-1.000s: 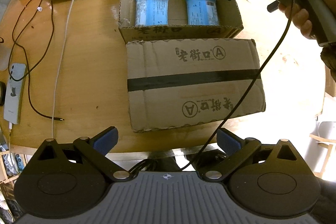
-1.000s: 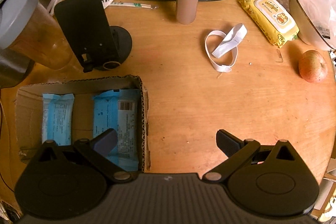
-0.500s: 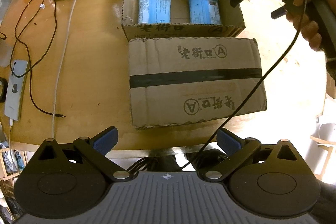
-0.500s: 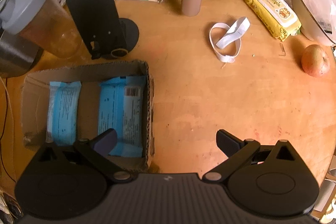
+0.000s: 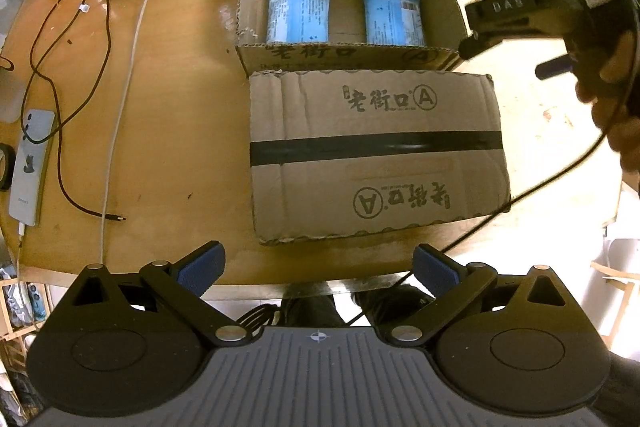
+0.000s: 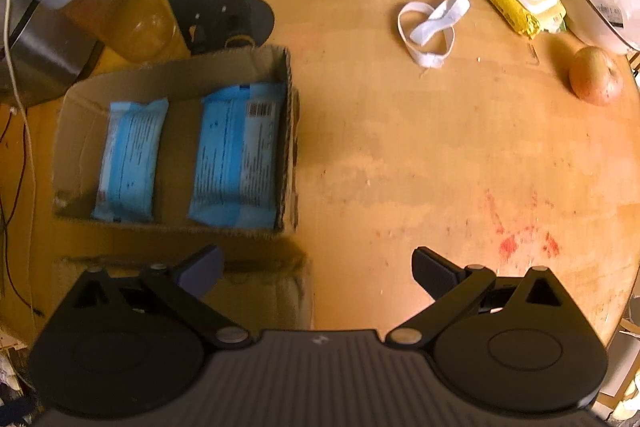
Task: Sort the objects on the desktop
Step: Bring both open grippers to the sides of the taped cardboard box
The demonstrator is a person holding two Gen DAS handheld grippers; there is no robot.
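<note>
While two blue packets (image 5: 298,14) (image 5: 393,18) lie side by side in the open cardboard box (image 5: 352,55) on the wooden table (image 6: 440,167), a sealed carton (image 5: 372,155) touches its near wall. Both the left gripper (image 5: 318,265) and the right gripper (image 6: 318,267) hold their jaws wide apart, empty. An apple (image 6: 595,75) sits well apart.
</note>
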